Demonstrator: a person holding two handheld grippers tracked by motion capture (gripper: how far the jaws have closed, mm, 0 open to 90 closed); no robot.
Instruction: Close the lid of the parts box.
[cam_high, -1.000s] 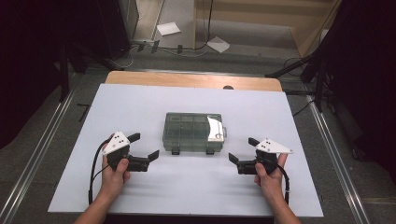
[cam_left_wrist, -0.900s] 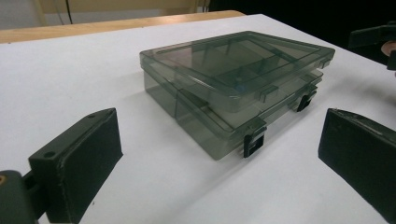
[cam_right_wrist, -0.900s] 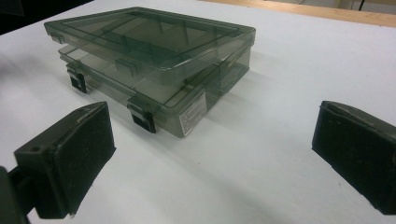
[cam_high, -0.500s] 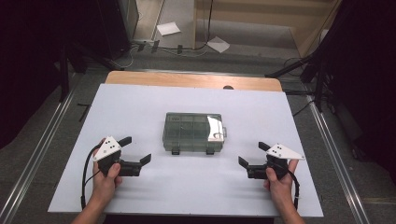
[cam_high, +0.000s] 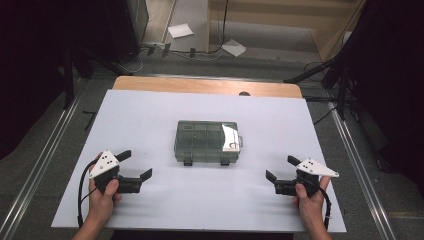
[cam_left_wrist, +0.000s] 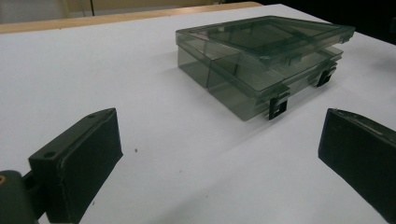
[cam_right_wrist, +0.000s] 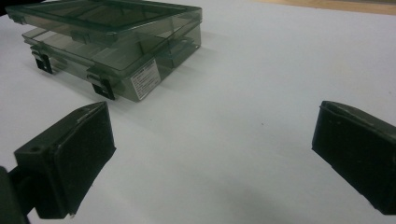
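Watching both claws sit released, jaws wide, nothing gripped: left claw (cam_high: 136, 165) and right claw (cam_high: 281, 168) low on the white tabletop (cam_high: 150, 115), each well apart from the smoky clear compartment box (cam_high: 207, 141) lying centred between them. Lid looks slightly ajar in the left gripper view, and the two black front latches (cam_left_wrist: 279, 107) hang down, apparently undone. Risks, as I judge them: the box is light on a slick sheet, so a one-sided push skates it; pinching the lid edge alone could pop it open or tip the box. White sticker (cam_right_wrist: 146, 77) on the box's end carries print too small to read.
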